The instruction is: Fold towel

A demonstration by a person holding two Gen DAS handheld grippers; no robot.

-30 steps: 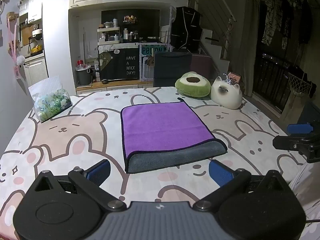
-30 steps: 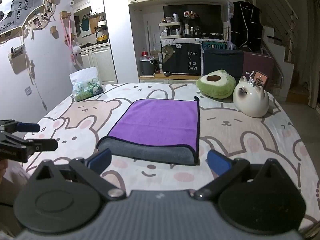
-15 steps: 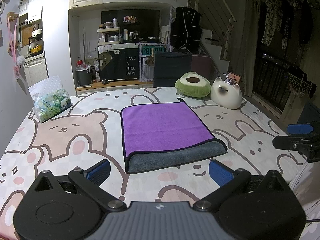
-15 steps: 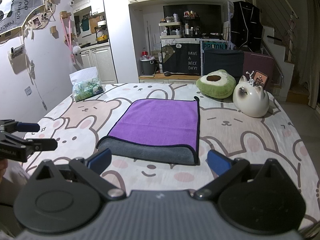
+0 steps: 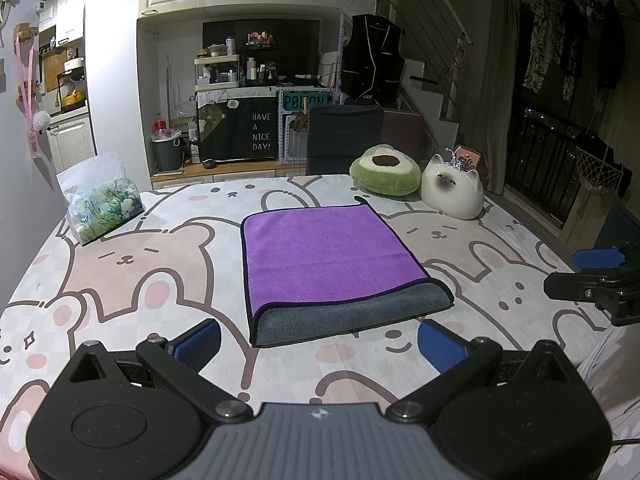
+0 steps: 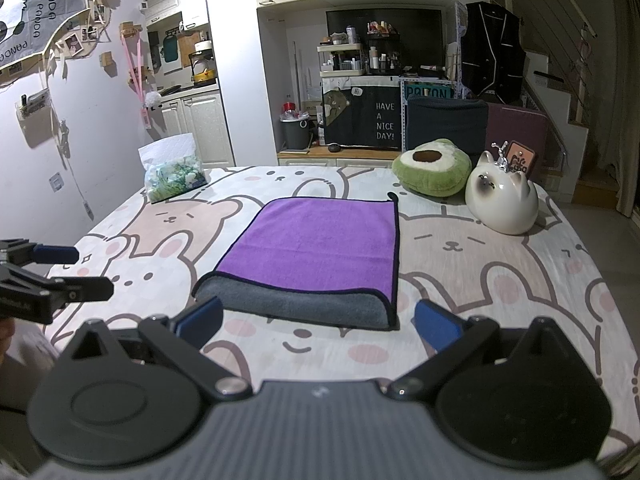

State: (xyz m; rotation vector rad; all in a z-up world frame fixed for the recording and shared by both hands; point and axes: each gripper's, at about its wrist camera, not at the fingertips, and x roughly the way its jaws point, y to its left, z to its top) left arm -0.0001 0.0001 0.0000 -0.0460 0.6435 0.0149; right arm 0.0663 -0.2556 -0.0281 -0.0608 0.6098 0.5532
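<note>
A purple towel (image 5: 328, 256) with a grey underside lies folded flat on the table, its grey fold edge toward me; it also shows in the right wrist view (image 6: 320, 244). My left gripper (image 5: 320, 346) is open and empty, held back from the towel's near edge. My right gripper (image 6: 318, 324) is open and empty, also just short of the near edge. Each gripper shows in the other's view: the right one at the right edge (image 5: 596, 280), the left one at the left edge (image 6: 52, 276).
The table wears a cartoon bear and rabbit cloth (image 5: 140, 264). A tissue pack (image 5: 102, 210) sits far left. A green avocado cushion (image 5: 384, 170) and a white cat figure (image 5: 452, 192) sit far right. A dark chair (image 5: 344, 140) stands behind the table.
</note>
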